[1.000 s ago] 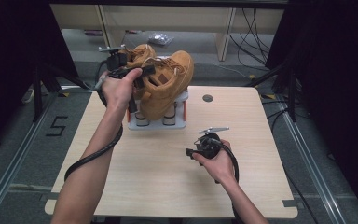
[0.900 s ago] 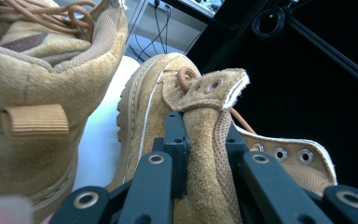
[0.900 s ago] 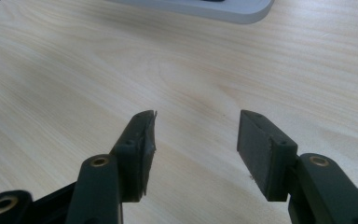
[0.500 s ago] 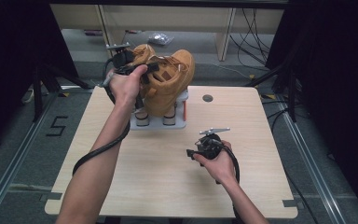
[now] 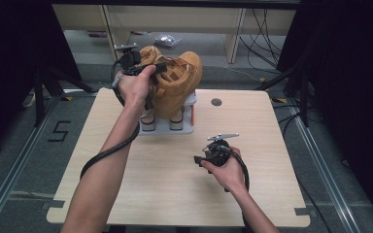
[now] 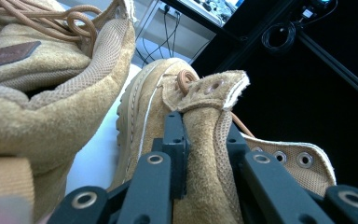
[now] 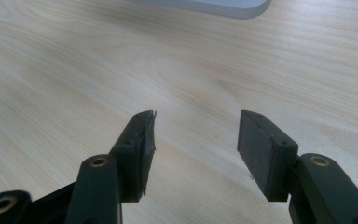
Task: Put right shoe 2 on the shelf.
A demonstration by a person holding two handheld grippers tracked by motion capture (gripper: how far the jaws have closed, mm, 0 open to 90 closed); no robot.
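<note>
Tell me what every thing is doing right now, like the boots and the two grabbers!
left gripper: shut on the held boot's collar edge, lifted above the rack.
held boot: tan, unlaced, off the table.
second boot: tan, laces loose, right beside the held one.
rack: grey, standing on the table.
right gripper: open, holding nothing, just above the table.
table: pale wood, bare in front.

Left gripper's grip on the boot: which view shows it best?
Left gripper view. The left gripper fills the foreground, its fingers pinching the tan boot by its suede collar. In the high view the hand covers that grip; you see the boots over the grey stand. The right gripper view shows bare table.
</note>
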